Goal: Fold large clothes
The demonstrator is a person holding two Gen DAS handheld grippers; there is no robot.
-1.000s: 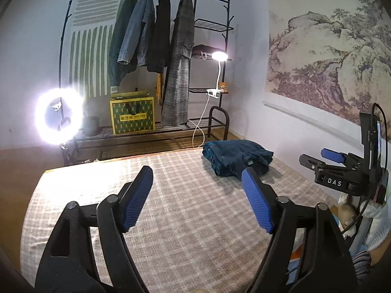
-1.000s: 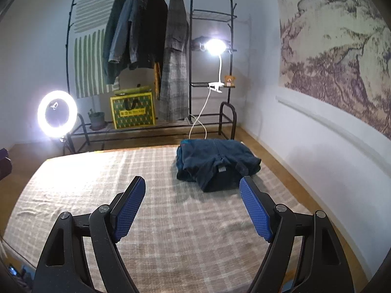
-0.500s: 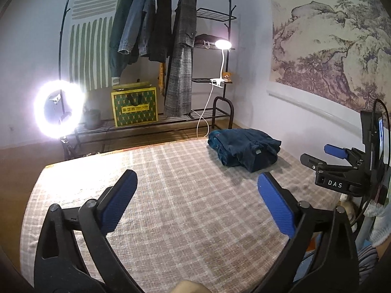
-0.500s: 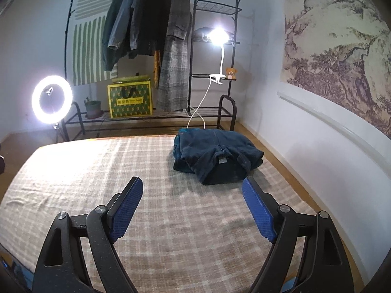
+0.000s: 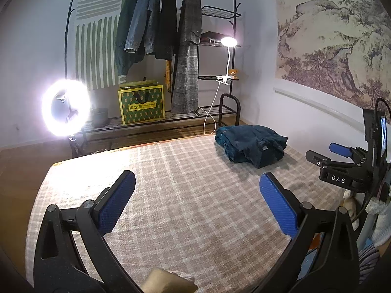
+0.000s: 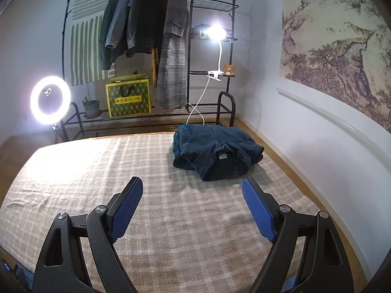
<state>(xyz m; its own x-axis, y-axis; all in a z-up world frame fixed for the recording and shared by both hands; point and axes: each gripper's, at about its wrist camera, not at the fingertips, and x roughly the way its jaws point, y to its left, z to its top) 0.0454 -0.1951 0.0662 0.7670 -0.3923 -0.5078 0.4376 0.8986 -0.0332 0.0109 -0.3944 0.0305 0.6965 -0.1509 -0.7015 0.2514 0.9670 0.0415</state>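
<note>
A dark blue garment (image 5: 251,144) lies folded in a thick bundle at the far right of the bed, its collar label (image 6: 222,156) facing me. The bed carries a beige plaid cover (image 5: 183,171). My left gripper (image 5: 196,178) hangs over the middle of the cover, open wide, with nothing between its blue pads (image 5: 117,205). My right gripper (image 6: 191,183) is also open and empty, a short way in front of the bundle and apart from it. In the left wrist view the right gripper (image 5: 342,156) shows at the right edge, beside the bed.
Behind the bed stands a black clothes rack (image 6: 195,48) with several hanging coats, a yellow-green box (image 6: 128,97) and a clip lamp (image 6: 216,33). A bright ring light (image 5: 64,107) is at the far left. The wall (image 6: 317,134) runs close along the bed's right side.
The left jaws have spread clearly wider. The right gripper has sunk a little over the cover. The folded garment lies where it was.
</note>
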